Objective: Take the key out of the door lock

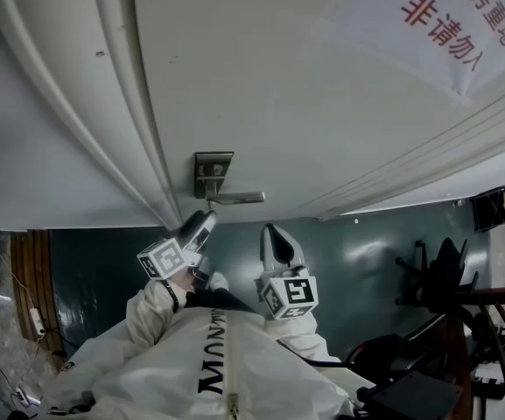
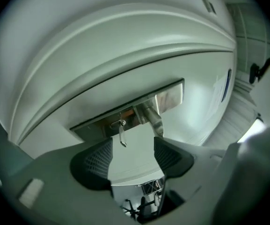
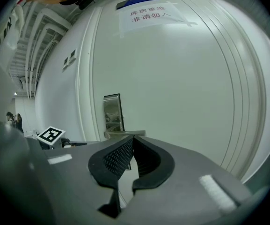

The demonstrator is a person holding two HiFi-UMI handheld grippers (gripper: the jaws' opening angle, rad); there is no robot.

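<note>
Silver metal key [image 2: 121, 134] is in the lock, folks, sticking out of the brushed-steel lock plate [image 2: 170, 95] and drooping downward, just at 9 o'clock of the round steel door handle [image 2: 152, 118]. The left claw [image 2: 132, 143] is right up under it with its two black ribbed pads [image 2: 97, 159] standing wide apart. The key's tip hangs at the mouth of that gap, nearer the left-hand pad, and neither pad is pressing on it. Nothing is gripped there. From the head view the left claw [image 1: 201, 228] points up towards the lock plate [image 1: 213, 171], which sits at 12 o'clock from it, with the lever handle [image 1: 236, 198] just above its tip; the key itself is too small to pick out in that view. The right claw [image 1: 274, 241] waits at 3 o'clock of the left one, apart from the handle and close to the big white panelled door [image 1: 278, 77]. Its own view settles it: the right claw [image 3: 132, 142] has its dark pads closed together, tips meeting, with nothing between them. That view also shows the lock plate [image 3: 112, 110] at 11 o'clock of the tips. High on the door is a white paper sign with red characters [image 1: 445, 16], up at 1 o'clock. White jacket sleeves [image 1: 156, 309] fill the bottom of the head view.
</note>
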